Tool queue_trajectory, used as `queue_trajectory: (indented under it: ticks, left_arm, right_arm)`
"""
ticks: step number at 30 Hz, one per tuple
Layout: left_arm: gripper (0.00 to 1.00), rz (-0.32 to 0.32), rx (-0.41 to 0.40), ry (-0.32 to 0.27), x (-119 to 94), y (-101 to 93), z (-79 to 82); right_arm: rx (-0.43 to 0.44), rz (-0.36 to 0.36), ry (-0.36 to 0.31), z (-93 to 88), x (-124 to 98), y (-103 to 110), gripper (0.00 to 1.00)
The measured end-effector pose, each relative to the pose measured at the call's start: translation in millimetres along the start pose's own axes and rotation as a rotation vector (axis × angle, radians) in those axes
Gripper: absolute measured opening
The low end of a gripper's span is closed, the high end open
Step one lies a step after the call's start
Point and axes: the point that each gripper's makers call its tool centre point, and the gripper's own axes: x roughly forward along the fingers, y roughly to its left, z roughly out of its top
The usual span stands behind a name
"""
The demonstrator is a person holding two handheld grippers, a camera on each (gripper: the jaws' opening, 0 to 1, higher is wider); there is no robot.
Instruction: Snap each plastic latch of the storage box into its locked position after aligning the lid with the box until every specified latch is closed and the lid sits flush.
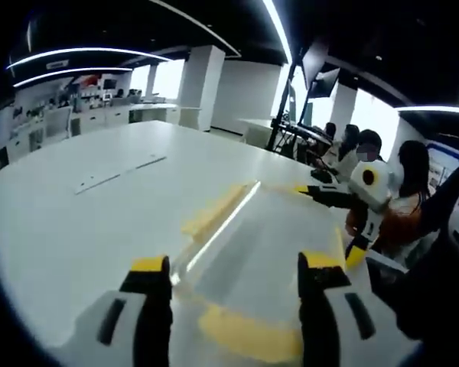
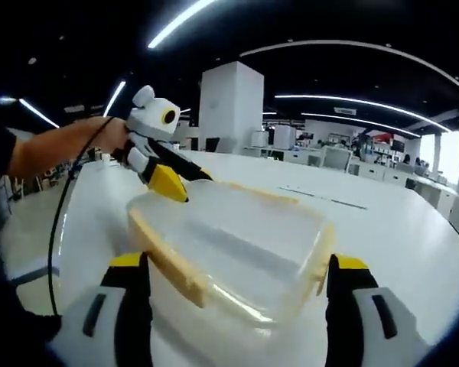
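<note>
Storage box [image 1: 268, 252] lies on the white table [image 1: 76, 222], clear lid on, yellow latches along its edges.

Left gripper view: left gripper [image 1: 233, 287], jaws spread, hovers over the near end latch [image 1: 249, 332]. A side latch [image 1: 214, 214] looks flared out, likely unlocked. Right gripper [image 1: 333, 195] sits at the far end.

Right gripper view: right gripper [image 2: 237, 287], jaws spread, frames the box; long latch [image 2: 168, 264] on the left side. Left gripper [image 2: 172, 183] rests its tips near the far rim.

Advice: steady the lid with one gripper, press each latch squarely down until it seats, then check that the lid is flush.
</note>
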Motion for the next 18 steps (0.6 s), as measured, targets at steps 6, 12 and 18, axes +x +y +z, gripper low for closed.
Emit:
queue_trajectory:
  ticks: [6,12,18]
  left_arm:
    - [0.66,0.002,0.007,0.007,-0.4,-1.6,-0.9]
    - [0.66,0.005,0.008,-0.007,-0.8,-4.2,-2.8]
    - [0.65,0.008,0.008,-0.007,-1.8,-5.5,-4.4]
  right_arm:
    - [0.023,-0.009,-0.020,-1.6,-1.4,3.0,0.91]
    - [0.017,-0.010,-0.011,-2.1,-1.2,4.0,0.89]
    - [0.022,-0.007,0.015,-4.4,1.2,3.6,0.88]
